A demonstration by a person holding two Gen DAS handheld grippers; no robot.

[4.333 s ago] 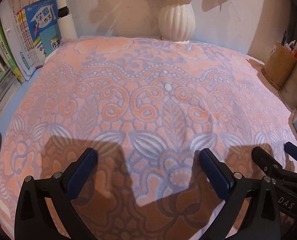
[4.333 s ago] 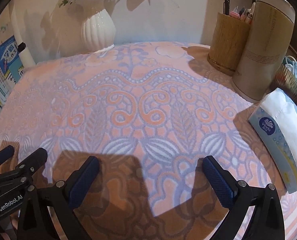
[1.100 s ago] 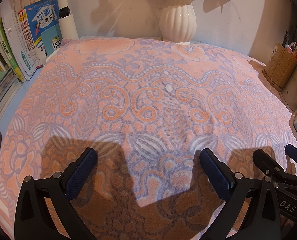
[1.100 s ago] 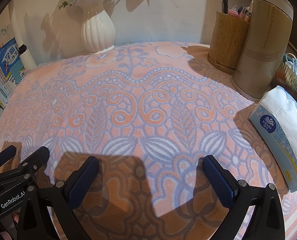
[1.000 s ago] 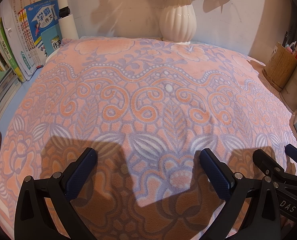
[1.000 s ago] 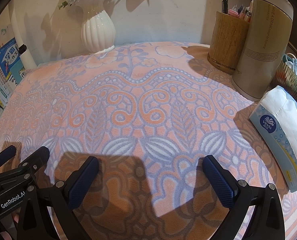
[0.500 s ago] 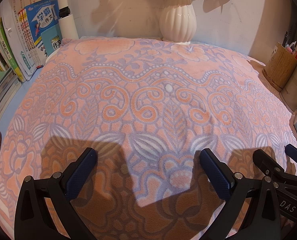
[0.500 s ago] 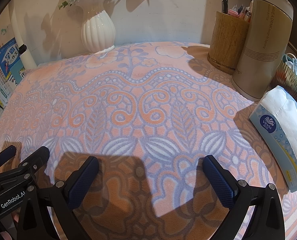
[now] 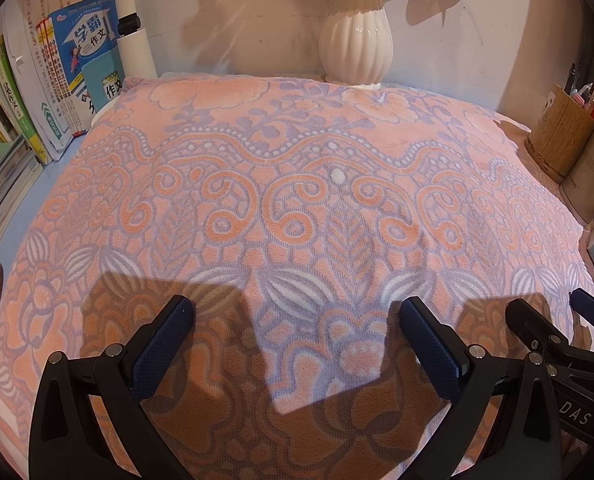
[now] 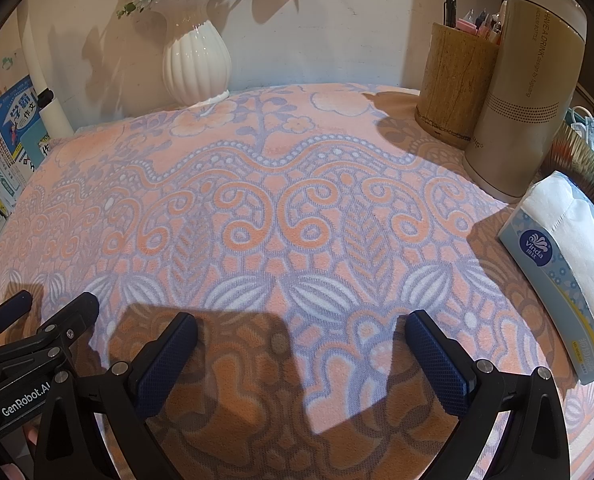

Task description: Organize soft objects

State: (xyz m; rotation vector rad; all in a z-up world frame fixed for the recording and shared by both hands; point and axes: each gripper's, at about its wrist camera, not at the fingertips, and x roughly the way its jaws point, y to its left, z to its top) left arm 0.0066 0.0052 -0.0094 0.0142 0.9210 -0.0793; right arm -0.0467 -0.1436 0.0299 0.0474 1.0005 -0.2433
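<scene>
A pink and lilac patterned fleece blanket [image 9: 297, 200] lies spread flat over the desk; it also fills the right wrist view [image 10: 281, 208]. My left gripper [image 9: 295, 312] is open and empty, held low over the blanket's near edge. My right gripper [image 10: 301, 326] is open and empty, also low over the near edge, to the right of the left one. The right gripper's fingers [image 9: 537, 324] show at the right of the left wrist view, and the left gripper's fingers [image 10: 65, 316] show at the left of the right wrist view.
A white ribbed vase [image 9: 355, 46] with flowers stands at the back by the wall. Books [image 9: 57, 76] stand at the left. A wooden pen holder [image 10: 457, 80], a beige bottle [image 10: 533, 92] and a tissue box [image 10: 557, 268] stand at the right.
</scene>
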